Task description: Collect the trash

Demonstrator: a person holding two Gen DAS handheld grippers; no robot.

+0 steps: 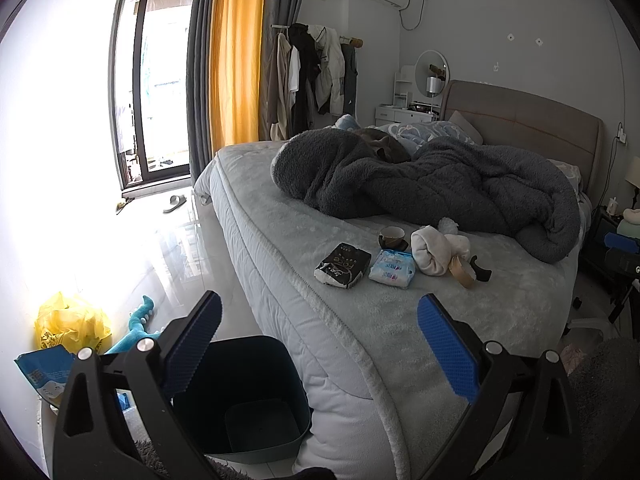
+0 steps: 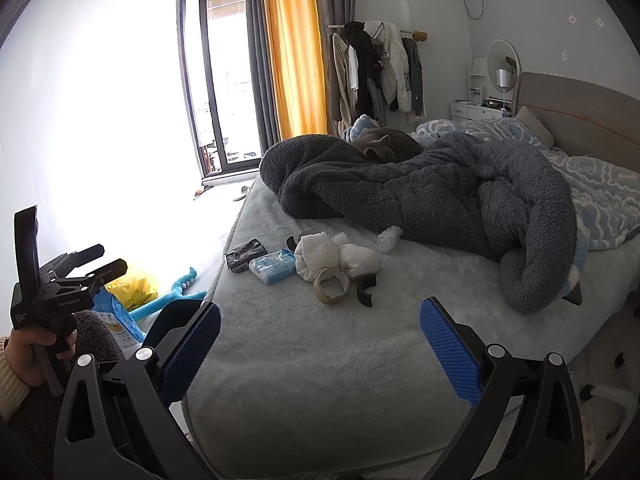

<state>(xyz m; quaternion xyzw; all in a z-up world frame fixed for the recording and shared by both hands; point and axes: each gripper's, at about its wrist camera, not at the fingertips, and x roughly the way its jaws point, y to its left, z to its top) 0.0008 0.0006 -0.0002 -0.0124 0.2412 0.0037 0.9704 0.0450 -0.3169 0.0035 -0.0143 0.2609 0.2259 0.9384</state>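
Left wrist view shows the left tongs (image 1: 318, 344) spread wide and empty, hovering over the near corner of the bed (image 1: 360, 320), with a dark bin (image 1: 248, 396) standing open on the floor just below the left finger. The trash lies in a cluster on the bed's pale cover, ahead of the tongs and well apart from them: a dark crumpled packet (image 1: 343, 265), a light blue wrapper (image 1: 391, 269) just beside it, a small round cup (image 1: 391, 236) behind those, a white cloth bundle (image 1: 436, 254), a cardboard tape ring (image 1: 462, 272) and a black clip-like piece (image 1: 480, 273). Right wrist view shows the right tongs (image 2: 320, 344), also wide apart with nothing between the blue pads (image 2: 450, 354), held over the near part of the bed; the same cluster lies ahead and slightly left of centre, with the tape ring (image 2: 331, 286) nearest. A grey fleece blanket (image 2: 440, 196) is heaped behind the cluster, and a grey cat (image 2: 384, 144) lies on top. At the left edge, a hand (image 2: 36, 344) grips the other tool's handle.
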